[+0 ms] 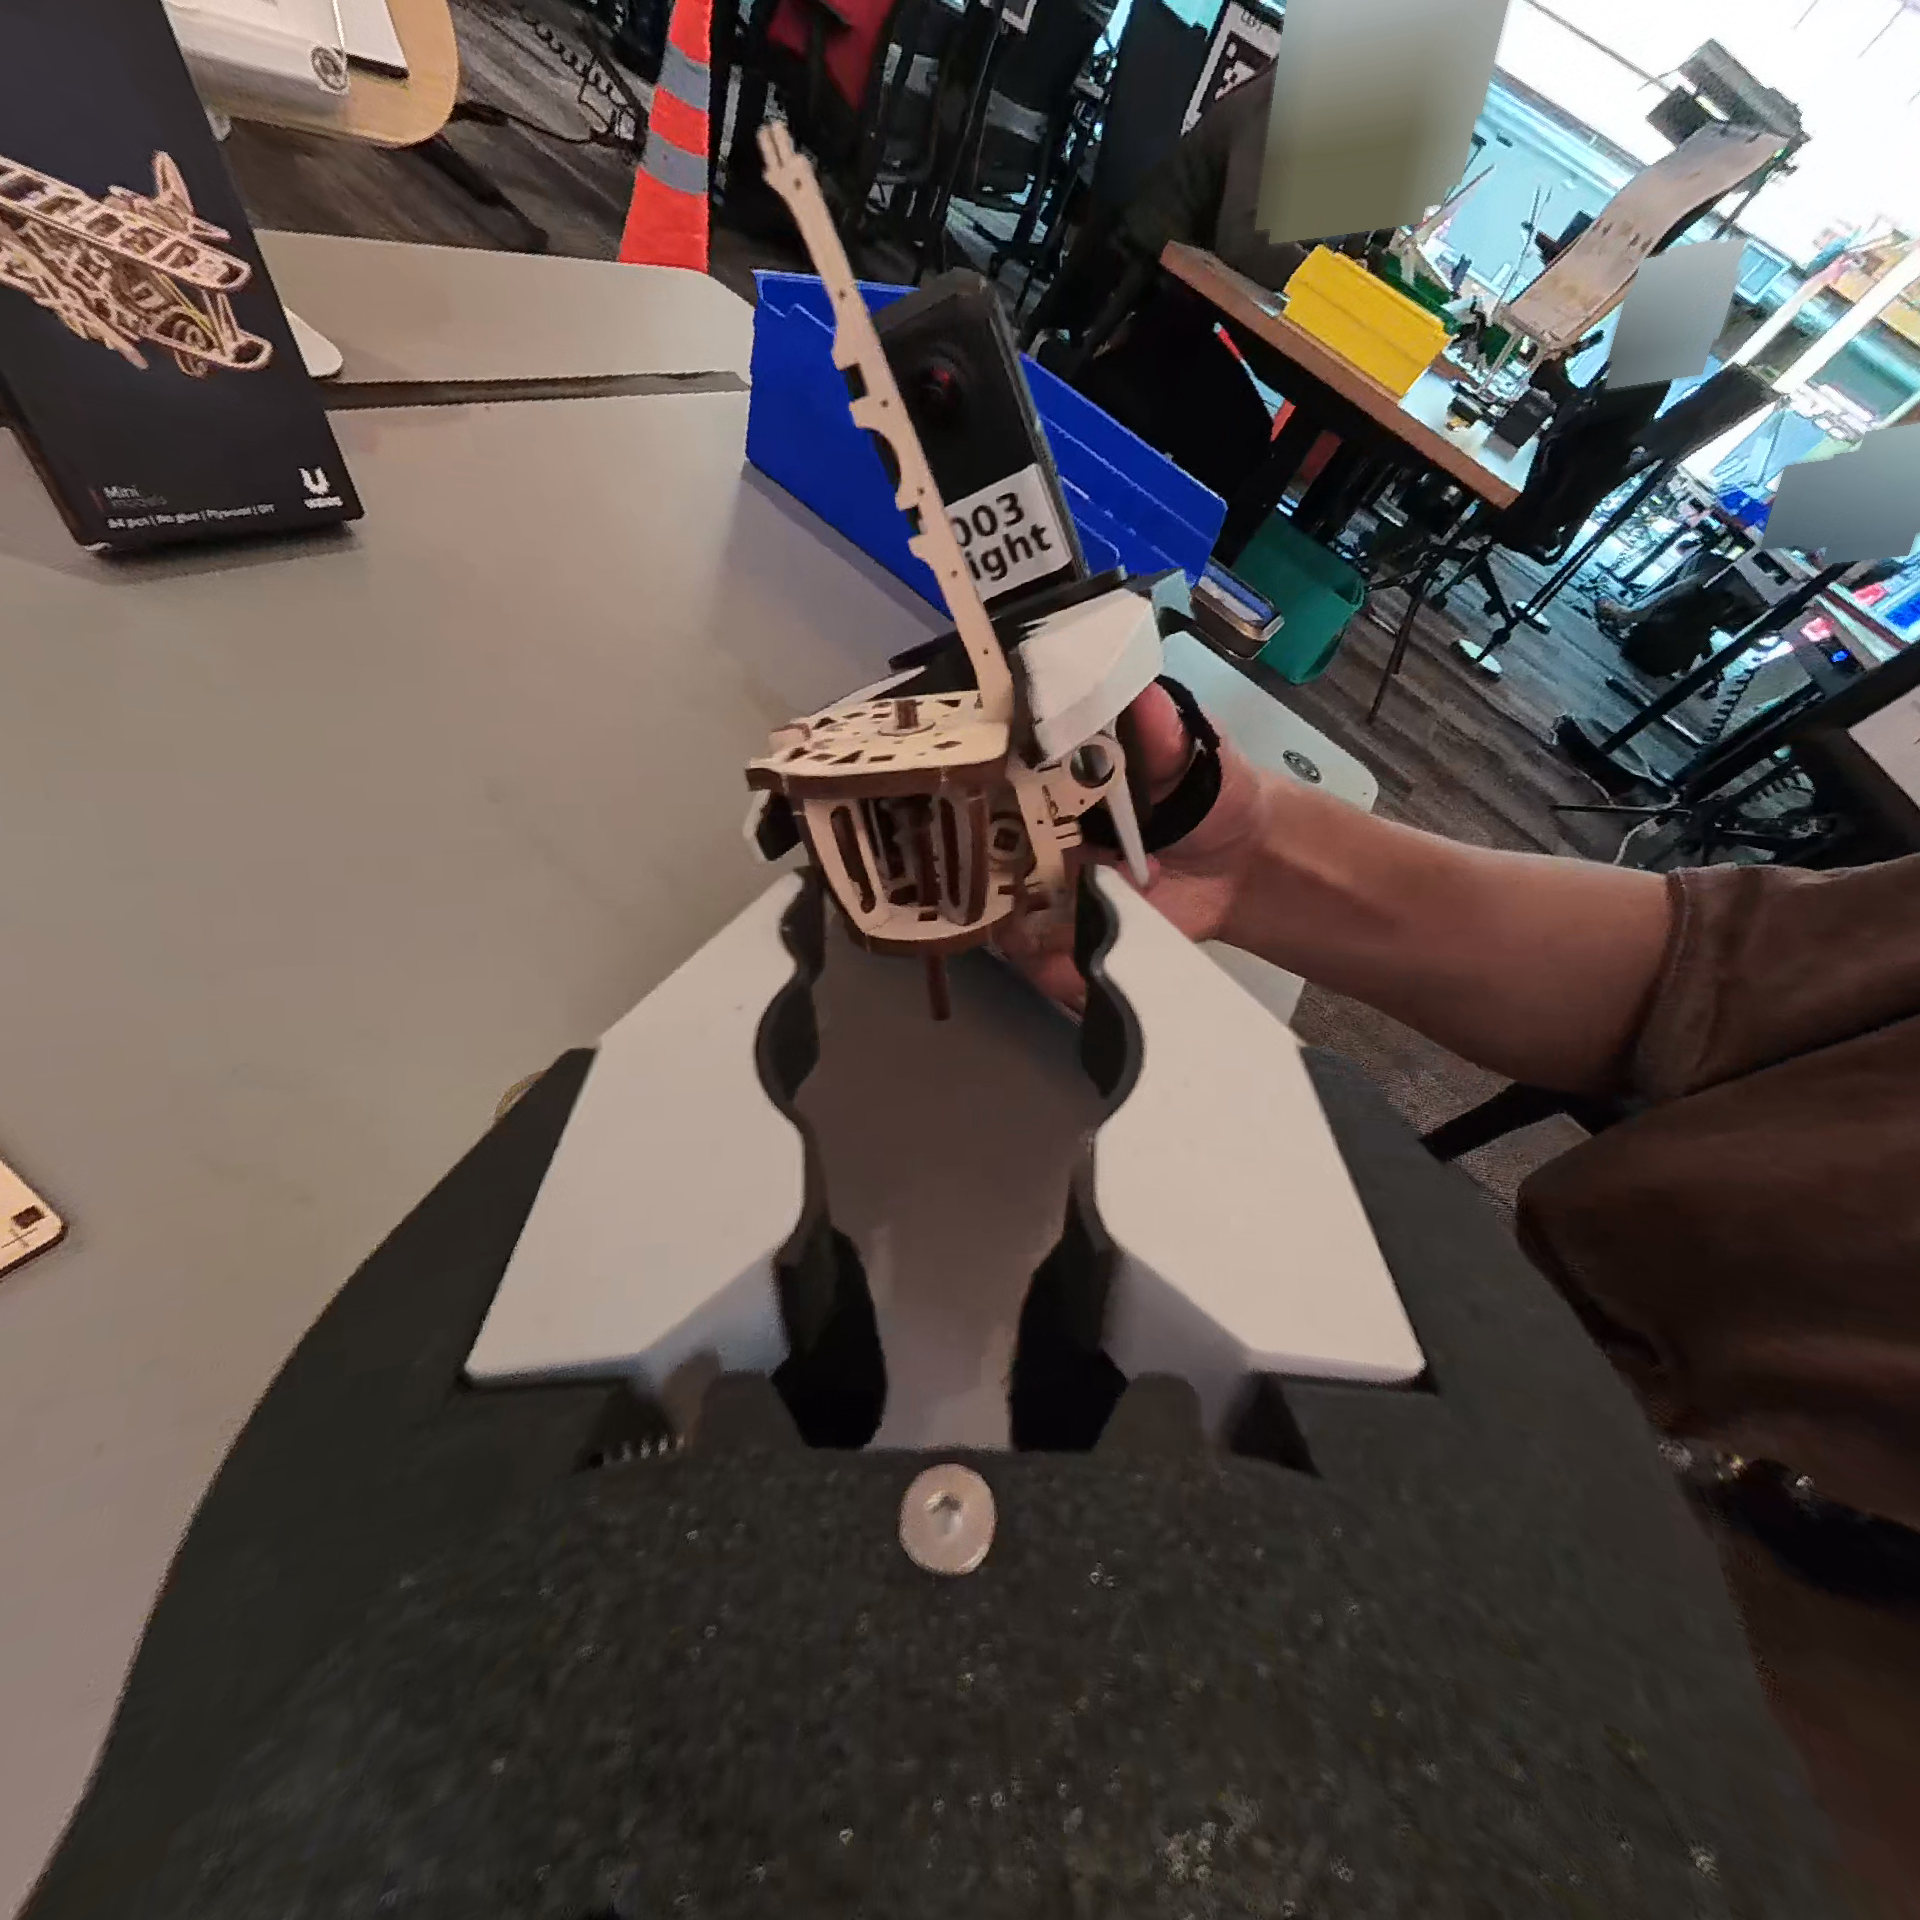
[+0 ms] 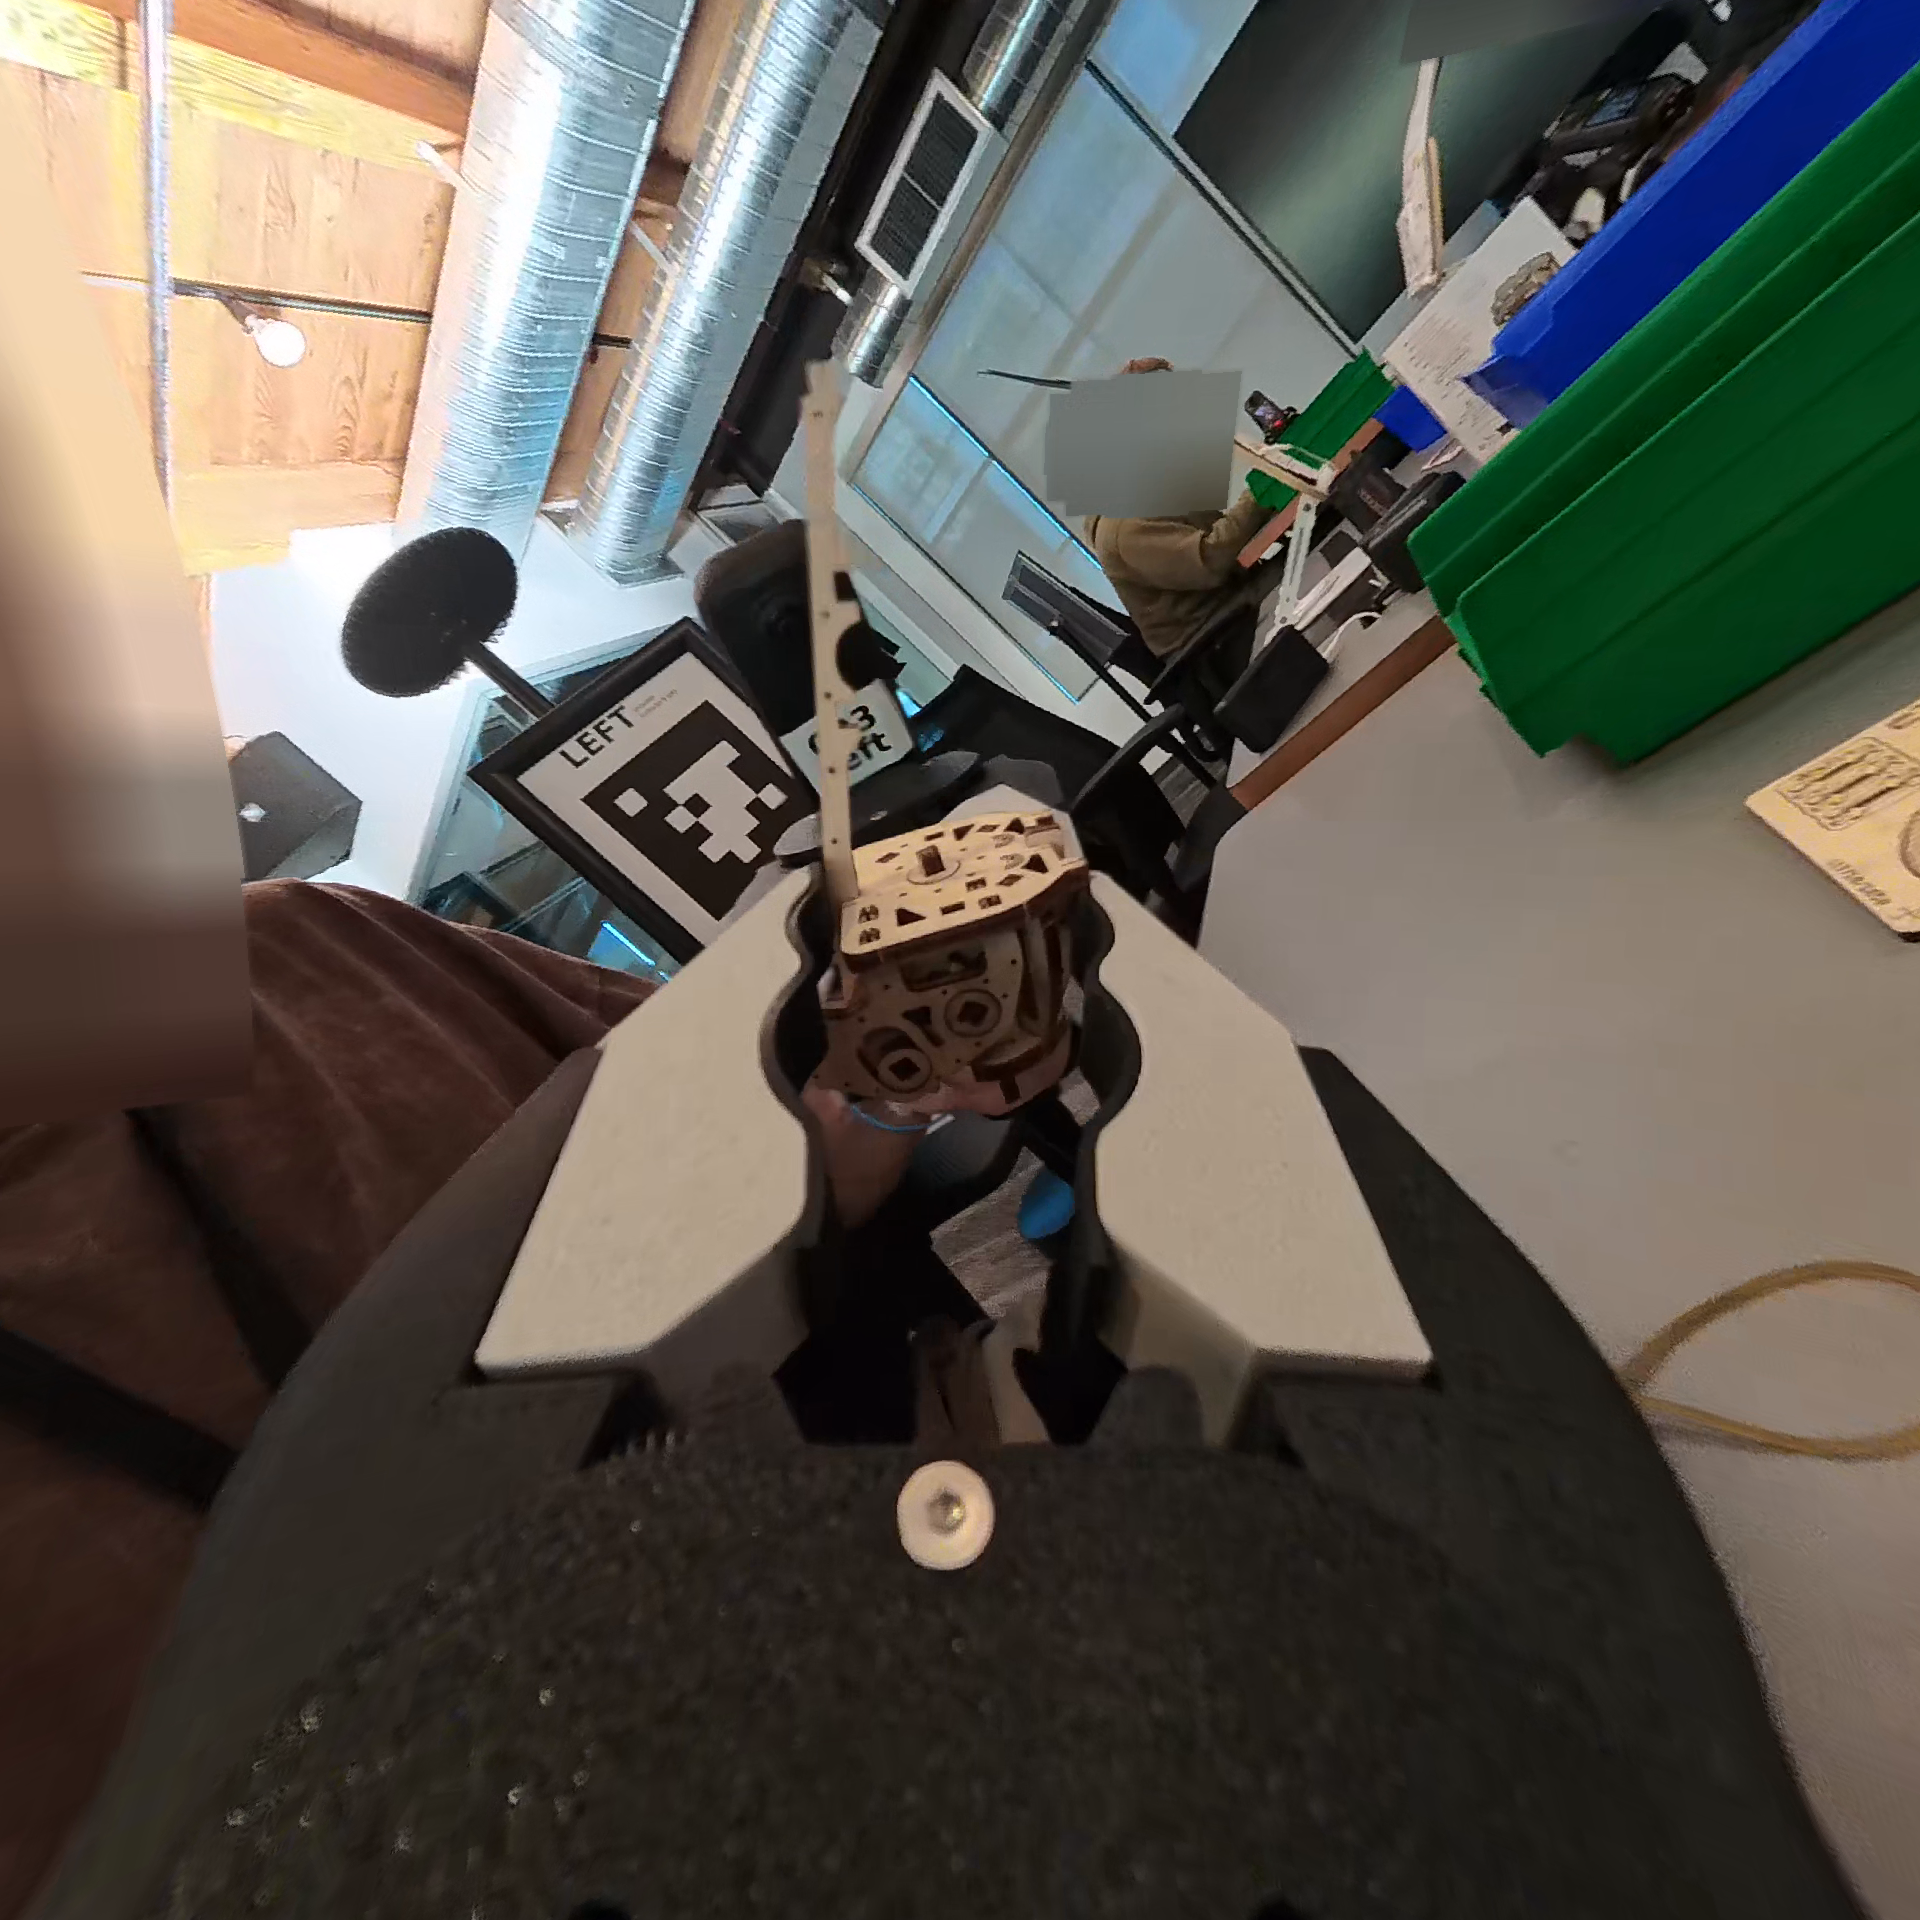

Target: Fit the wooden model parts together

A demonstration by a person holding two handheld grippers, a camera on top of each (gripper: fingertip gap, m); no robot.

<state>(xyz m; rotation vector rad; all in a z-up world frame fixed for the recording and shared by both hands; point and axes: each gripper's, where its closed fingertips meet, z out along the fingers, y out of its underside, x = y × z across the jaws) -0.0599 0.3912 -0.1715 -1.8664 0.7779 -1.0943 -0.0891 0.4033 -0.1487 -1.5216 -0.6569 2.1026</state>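
A rounded wooden model body with cut-out panels sits between my right gripper's fingertips, which are shut on it in the air. A long thin notched wooden strip stands up from its left side. In the left wrist view the same model and strip face me, with a short dowel hanging below. My left gripper is open, and its tips flank the model's lower edge closely. The right gripper and the hand holding it show behind the model.
A dark kit box stands at the far left of the grey table. A blue bin is behind the model. Green bins, a wooden part sheet and a cable lie to the right. Both grippers' tips are close together, under 4 cm apart.
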